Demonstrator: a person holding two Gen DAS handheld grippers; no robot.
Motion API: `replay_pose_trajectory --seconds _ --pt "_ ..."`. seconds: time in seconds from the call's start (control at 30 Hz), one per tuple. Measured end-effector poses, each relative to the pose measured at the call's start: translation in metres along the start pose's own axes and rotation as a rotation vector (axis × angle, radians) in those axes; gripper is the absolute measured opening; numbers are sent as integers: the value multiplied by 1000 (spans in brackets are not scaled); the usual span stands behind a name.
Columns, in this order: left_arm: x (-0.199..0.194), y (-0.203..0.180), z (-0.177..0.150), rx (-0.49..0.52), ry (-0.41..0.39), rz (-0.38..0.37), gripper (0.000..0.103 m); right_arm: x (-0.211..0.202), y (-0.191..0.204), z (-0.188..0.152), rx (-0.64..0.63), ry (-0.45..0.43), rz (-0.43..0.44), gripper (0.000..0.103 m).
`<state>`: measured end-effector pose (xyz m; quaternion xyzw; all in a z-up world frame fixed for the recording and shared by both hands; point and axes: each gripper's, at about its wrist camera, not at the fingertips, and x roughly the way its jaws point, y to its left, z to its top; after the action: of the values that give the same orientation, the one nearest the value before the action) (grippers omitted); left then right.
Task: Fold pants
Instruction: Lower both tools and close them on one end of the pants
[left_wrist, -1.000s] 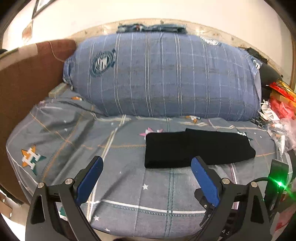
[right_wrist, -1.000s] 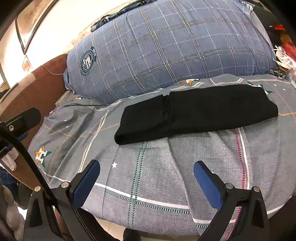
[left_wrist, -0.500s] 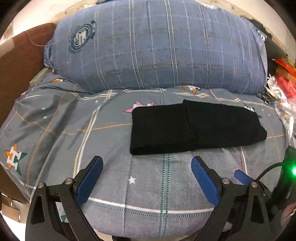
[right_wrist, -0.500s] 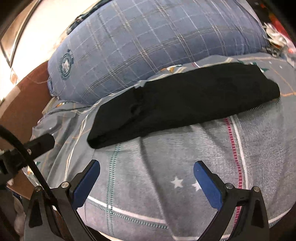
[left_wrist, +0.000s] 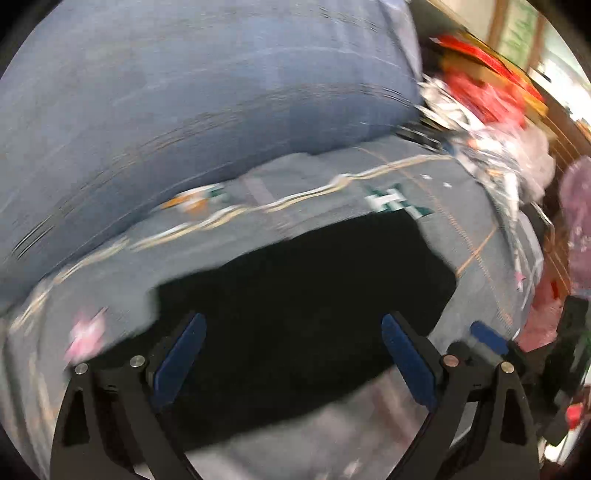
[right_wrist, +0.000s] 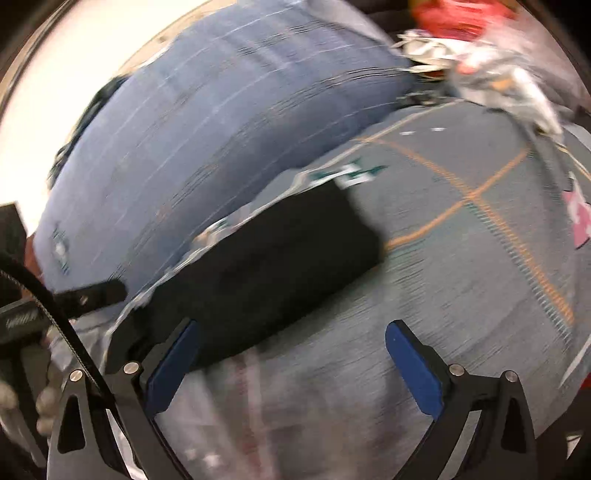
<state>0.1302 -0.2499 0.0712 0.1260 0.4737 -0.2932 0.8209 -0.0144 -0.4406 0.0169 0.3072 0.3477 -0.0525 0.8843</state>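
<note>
Now both views have closed in on the black pants (left_wrist: 306, 291), which half a second ago lay farther off; both frames are motion-blurred, suggesting an approach toward a further fold. Left tongs (left_wrist: 291, 354) spread wide and empty, just over the garment's near portion; right tongs (right_wrist: 291, 363) equally wide, empty, near its right end, left fingertip (right_wrist: 173, 362) at the cloth edge. Pants lie as a flat, dark, elongated bundle on the grey patterned bedsheet (right_wrist: 461, 266), before a blue checked pillow (left_wrist: 177, 110)
</note>
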Motion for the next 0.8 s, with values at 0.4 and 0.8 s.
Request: replay_pose_trajectory --seconds 0.4,0.8 --pt "130 -92 84 261 142 -105 96 19 -38 29 78 -31 54 97" --pt "118 -104 82 303 142 -129 16 55 -23 44 74 58 104 26"
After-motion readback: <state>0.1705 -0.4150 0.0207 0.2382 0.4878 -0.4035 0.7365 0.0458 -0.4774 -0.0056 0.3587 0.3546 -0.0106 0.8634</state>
